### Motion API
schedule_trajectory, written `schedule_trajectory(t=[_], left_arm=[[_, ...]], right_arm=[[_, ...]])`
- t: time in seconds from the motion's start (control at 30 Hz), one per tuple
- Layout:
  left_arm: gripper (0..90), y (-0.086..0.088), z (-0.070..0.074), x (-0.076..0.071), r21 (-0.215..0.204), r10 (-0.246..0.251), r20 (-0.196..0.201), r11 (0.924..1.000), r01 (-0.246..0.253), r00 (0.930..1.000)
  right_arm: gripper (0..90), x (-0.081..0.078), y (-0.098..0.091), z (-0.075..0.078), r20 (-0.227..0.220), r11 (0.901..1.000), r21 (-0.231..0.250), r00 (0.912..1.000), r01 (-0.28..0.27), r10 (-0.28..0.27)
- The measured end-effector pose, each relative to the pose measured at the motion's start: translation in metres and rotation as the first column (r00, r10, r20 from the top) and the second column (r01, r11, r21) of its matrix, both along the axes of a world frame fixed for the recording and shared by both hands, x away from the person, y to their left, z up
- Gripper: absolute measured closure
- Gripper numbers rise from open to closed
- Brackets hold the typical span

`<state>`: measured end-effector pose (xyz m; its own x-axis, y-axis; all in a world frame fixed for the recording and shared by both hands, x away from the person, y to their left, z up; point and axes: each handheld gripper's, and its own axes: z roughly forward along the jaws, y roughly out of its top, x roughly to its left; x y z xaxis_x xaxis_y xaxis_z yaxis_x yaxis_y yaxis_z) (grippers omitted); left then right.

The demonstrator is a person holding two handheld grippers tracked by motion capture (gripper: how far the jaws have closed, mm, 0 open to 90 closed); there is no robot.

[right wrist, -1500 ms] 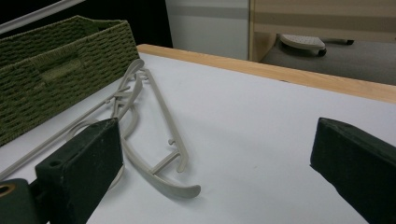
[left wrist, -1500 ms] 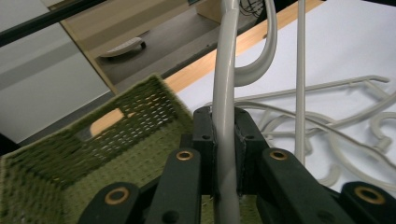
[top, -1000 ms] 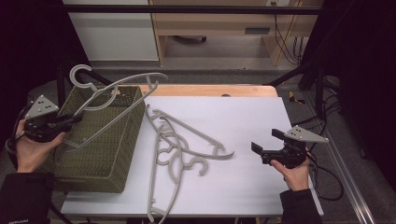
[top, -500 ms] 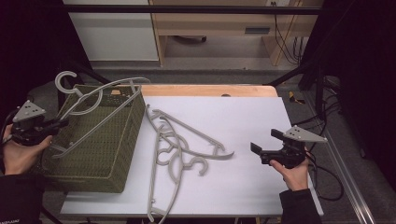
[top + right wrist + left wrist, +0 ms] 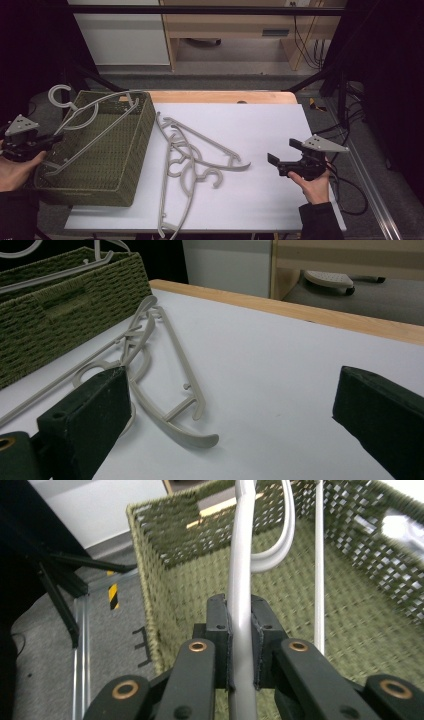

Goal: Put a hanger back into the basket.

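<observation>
Hanger (image 5: 95, 117) number one, grey plastic, is clamped in the left tongs (image 5: 35, 145) at the near left corner of the woven green basket (image 5: 117, 167). It lies slanted over the basket's open top, its hook (image 5: 59, 93) sticking out past the basket's far left rim. In the left gripper view the two black jaws are squeezed tight on one grey bar of it (image 5: 241, 610), with the basket floor below.

My guess is that the job is putting hangers into the basket, and the risks start here. The hanger looks about as long as the basket, so if it is let go at this slant it could bridge the rims instead of dropping inside, or the hook could catch on the weave of the far wall. The grip is at one end of a long thin bar, so the free end may swing or twist in the pads as it is lowered.

On the white tabletop (image 5: 260, 125) just right of the basket lies a tangled heap of more hangers (image 5: 185, 160), hooks and bars crossed through one another. Lifting one could drag its neighbours along or push them off the near edge, where one end already overhangs.

The right tongs (image 5: 280, 162) hover well to the right of the basket, beyond the heap, jaws spread wide and empty; in the right gripper view the nearest curved hanger arm (image 5: 175, 412) lies between them.
</observation>
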<state>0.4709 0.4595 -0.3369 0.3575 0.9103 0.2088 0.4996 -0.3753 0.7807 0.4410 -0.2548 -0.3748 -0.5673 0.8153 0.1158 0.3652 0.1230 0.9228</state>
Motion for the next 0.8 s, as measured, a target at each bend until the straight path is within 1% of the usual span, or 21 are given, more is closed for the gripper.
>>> schedule_trajectory(t=[0.1, 0.17, 0.2, 0.23, 0.3, 0.33, 0.37, 0.4, 0.6, 0.63, 0.67, 0.7, 0.8], left_arm=[[81.9, 0.002, -0.004, 0.001, -0.004, 0.009, -0.006, 0.9999, -0.009, 0.9999], [81.9, 0.003, -0.008, 0.001, 0.005, 0.019, -0.015, 0.9998, -0.019, 0.9997], [81.9, 0.003, -0.011, 0.002, 0.022, 0.028, -0.029, 0.9994, -0.027, 0.9992], [81.9, 0.002, -0.012, 0.002, 0.027, 0.031, -0.033, 0.9992, -0.031, 0.999], [81.8, 0.001, -0.015, 0.004, 0.036, 0.038, -0.046, 0.9987, -0.036, 0.9982], [81.8, -0.001, -0.018, 0.006, 0.038, 0.039, -0.058, 0.9986, -0.037, 0.9975], [81.8, -0.001, -0.018, 0.006, 0.038, 0.039, -0.058, 0.9986, -0.037, 0.9975], [81.8, -0.002, -0.021, 0.007, 0.043, 0.039, -0.07, 0.9984, -0.036, 0.9968], [81.7, -0.008, -0.034, 0.015, 0.078, 0.066, -0.128, 0.9954, -0.056, 0.9896], [81.7, -0.009, -0.036, 0.016, 0.081, 0.07, -0.138, 0.9949, -0.059, 0.988], [81.6, -0.01, -0.039, 0.018, 0.089, 0.079, -0.156, 0.9938, -0.066, 0.9846], [81.6, -0.01, -0.039, 0.018, 0.089, 0.079, -0.156, 0.9938, -0.066, 0.9846], [81.4, -0.008, -0.04, 0.021, 0.069, 0.088, -0.187, 0.9947, -0.076, 0.9784]], right_arm=[[2.4, 0.0, 0.0, 0.0, 0.001, 1.0, -0.006, 1.0, -0.001, 0.001], [2.4, 0.0, 0.001, 0.0, -0.002, 1.0, -0.004, 1.0, 0.002, -0.002], [2.4, 0.0, 0.001, -0.001, -0.003, 1.0, -0.007, 1.0, 0.002, -0.002], [2.4, 0.0, 0.001, -0.001, -0.003, 1.0, -0.007, 1.0, 0.002, -0.002], [2.4, 0.0, 0.001, -0.001, -0.004, 1.0, -0.005, 1.0, 0.0, 0.0], [2.4, 0.0, 0.002, 0.0, -0.007, 1.0, 0.006, 1.0, 0.0, 0.0], [2.4, 0.0, 0.002, 0.0, -0.007, 1.0, 0.006, 1.0, 0.0, 0.0], [2.4, 0.0, 0.001, -0.001, -0.003, 1.0, -0.003, 1.0, 0.001, -0.001], [2.4, 0.0, 0.002, -0.001, -0.005, 1.0, -0.007, 1.0, -0.002, 0.001], [2.4, 0.0, 0.002, -0.001, -0.005, 1.0, -0.007, 1.0, -0.002, 0.001], [2.4, 0.0, 0.002, -0.001, -0.004, 1.0, -0.008, 1.0, -0.002, 0.002], [2.4, 0.0, 0.002, -0.001, -0.004, 1.0, -0.008, 1.0, -0.002, 0.002], [2.4, 0.0, 0.002, -0.001, -0.005, 1.0, -0.003, 1.0, -0.003, 0.003]])
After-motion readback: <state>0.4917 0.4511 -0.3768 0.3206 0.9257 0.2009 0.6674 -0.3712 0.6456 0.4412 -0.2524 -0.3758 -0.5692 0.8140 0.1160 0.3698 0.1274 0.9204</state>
